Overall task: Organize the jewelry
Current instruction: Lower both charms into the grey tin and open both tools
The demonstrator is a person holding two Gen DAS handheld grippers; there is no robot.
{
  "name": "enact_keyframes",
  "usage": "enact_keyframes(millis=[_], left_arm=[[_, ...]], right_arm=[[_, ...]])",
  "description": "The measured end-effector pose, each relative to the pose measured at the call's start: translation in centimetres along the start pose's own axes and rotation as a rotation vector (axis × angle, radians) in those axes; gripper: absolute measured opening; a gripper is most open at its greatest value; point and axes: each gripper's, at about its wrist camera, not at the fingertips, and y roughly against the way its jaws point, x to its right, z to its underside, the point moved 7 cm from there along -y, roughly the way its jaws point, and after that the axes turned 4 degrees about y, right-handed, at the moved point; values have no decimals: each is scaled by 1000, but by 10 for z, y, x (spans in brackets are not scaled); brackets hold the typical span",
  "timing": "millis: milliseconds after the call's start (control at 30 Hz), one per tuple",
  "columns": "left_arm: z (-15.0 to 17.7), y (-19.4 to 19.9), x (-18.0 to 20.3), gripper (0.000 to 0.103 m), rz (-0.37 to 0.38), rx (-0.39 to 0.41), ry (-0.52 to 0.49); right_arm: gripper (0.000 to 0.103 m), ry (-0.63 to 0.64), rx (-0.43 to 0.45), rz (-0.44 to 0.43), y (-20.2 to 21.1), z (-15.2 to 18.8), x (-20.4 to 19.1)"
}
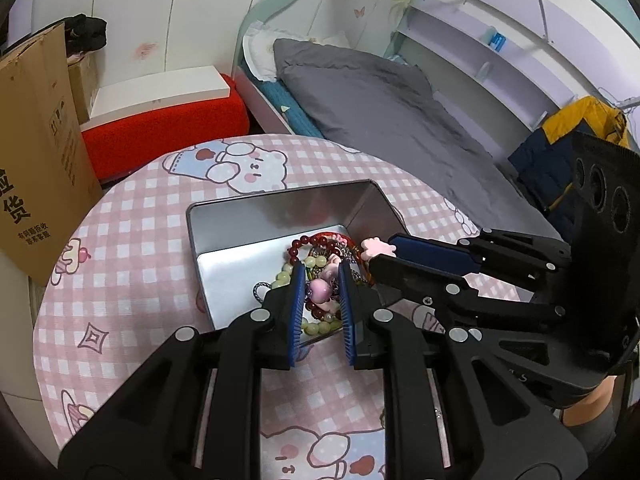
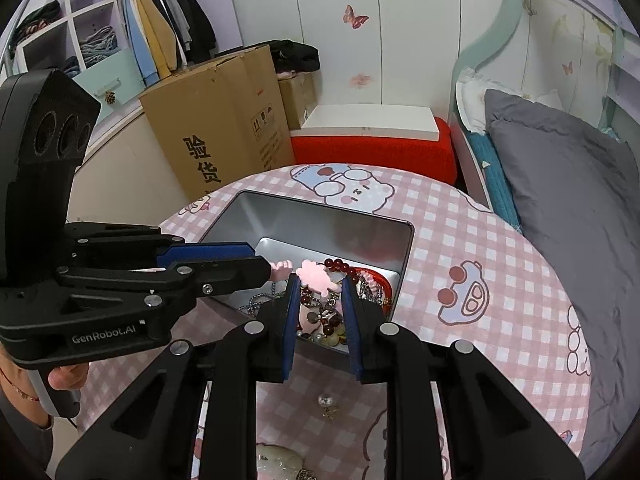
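A: What do the 2 grippers hold?

B: The left gripper (image 1: pixel 320 276) is nearly closed on a pink charm (image 1: pixel 320 290). The right gripper (image 2: pixel 320 284) is nearly closed on a pink clip (image 2: pixel 318 276).

A: Where?

B: Just past both fingertips, over the tin box (image 2: pixel 320 216).

A: Much left?

B: I think so. A pearl earring (image 2: pixel 326 402) lies behind the right fingers.

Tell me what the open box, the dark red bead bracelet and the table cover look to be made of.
Box: sheet metal, likely tin, with a dull brushed sheen and blurry reflections. Dark red bead bracelet: glossy, slightly translucent beads, glass, resin or stone; cannot tell which. Table cover: pink checked fabric or printed vinyl, matte with cartoon prints.
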Motion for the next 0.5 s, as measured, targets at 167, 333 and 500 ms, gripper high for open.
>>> enact_keyframes(millis=[167, 333, 500], left_arm=[[1, -1, 3, 18, -12, 0, -4], [-2, 8, 2, 57, -28, 30, 4], [0, 21, 6, 57, -23, 57, -5]], right_arm=[[20, -18, 0, -19, 1, 1, 1], [21, -33, 13, -14, 11, 3, 6], [22, -40, 40, -10, 27, 2, 9]])
